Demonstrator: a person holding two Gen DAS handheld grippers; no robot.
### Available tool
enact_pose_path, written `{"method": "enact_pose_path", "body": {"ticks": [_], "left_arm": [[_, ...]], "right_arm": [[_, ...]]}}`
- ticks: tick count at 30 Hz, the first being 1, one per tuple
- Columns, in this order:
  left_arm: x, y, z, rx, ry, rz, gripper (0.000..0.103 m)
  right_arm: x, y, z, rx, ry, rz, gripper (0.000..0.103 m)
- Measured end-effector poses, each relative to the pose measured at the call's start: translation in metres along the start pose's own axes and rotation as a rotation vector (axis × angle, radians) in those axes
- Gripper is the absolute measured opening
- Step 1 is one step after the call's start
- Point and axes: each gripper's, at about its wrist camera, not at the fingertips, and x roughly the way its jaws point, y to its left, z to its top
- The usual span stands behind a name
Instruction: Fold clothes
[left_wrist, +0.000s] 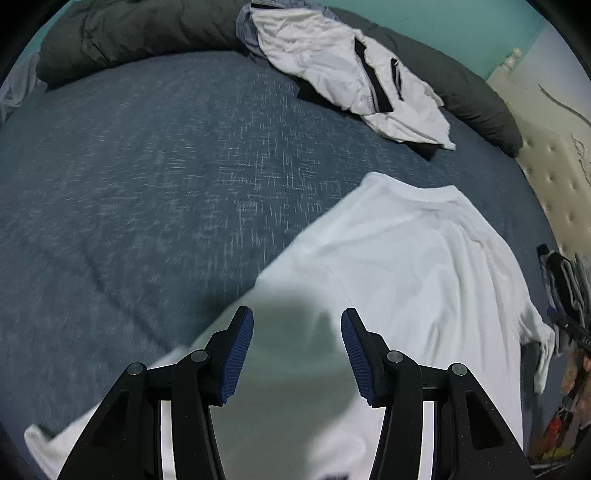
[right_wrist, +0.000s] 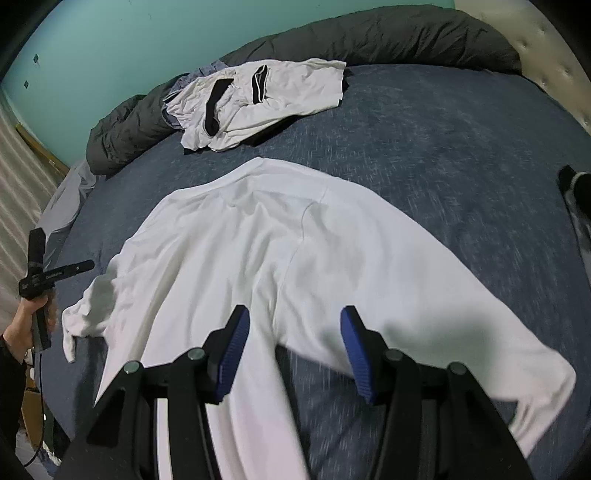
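A white long-sleeved shirt (left_wrist: 413, 258) lies spread flat on the blue bedspread (left_wrist: 147, 184), collar toward the far side. My left gripper (left_wrist: 297, 325) hovers open over the shirt's lower body, holding nothing. In the right wrist view the same shirt (right_wrist: 258, 236) fills the middle, both sleeves stretched outward. My right gripper (right_wrist: 295, 325) is open above the armpit where the right sleeve (right_wrist: 461, 332) meets the body, with nothing between its fingers. The left gripper's handle (right_wrist: 37, 273) shows at the left edge, held by a hand (right_wrist: 22, 325).
A crumpled white and black garment (left_wrist: 354, 74) lies at the far side of the bed (right_wrist: 443, 147), against a rolled dark grey duvet (right_wrist: 369, 37). A cream tufted headboard (left_wrist: 554, 147) stands on the right. Dark clothes (left_wrist: 565, 288) are piled at the bed's right edge.
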Motion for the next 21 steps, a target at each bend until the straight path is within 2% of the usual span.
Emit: {"method": "enact_pose_path", "body": {"ticks": [9,10,11,12,13,14,17,21], "left_arm": [[0.047,0.008,0.029,0.014,0.015,-0.006,0.053],[0.051,0.008,0.029,0.018,0.021,-0.015,0.049],[0.055,0.007,0.029,0.028,0.028,-0.026,0.033],[0.057,0.006,0.029,0.041,0.033,-0.035,0.022],[0.058,0.005,0.029,0.056,0.037,-0.042,0.019],[0.058,0.004,0.029,0.066,0.041,-0.053,0.008],[0.052,0.001,0.033,0.098,0.036,-0.053,0.006],[0.032,0.012,0.053,0.086,-0.005,-0.034,0.005]], "right_arm": [[0.038,-0.013,0.026,-0.003,0.013,-0.018,0.052],[0.042,-0.014,0.029,-0.004,0.016,-0.02,0.052],[0.046,-0.015,0.031,-0.006,0.018,-0.023,0.052],[0.05,-0.015,0.033,-0.009,0.02,-0.026,0.052],[0.054,-0.015,0.035,-0.011,0.023,-0.029,0.052],[0.057,-0.015,0.038,-0.014,0.023,-0.032,0.052],[0.065,-0.012,0.05,-0.029,0.015,-0.034,0.052],[0.075,-0.006,0.069,-0.054,-0.002,-0.033,0.052]]}}
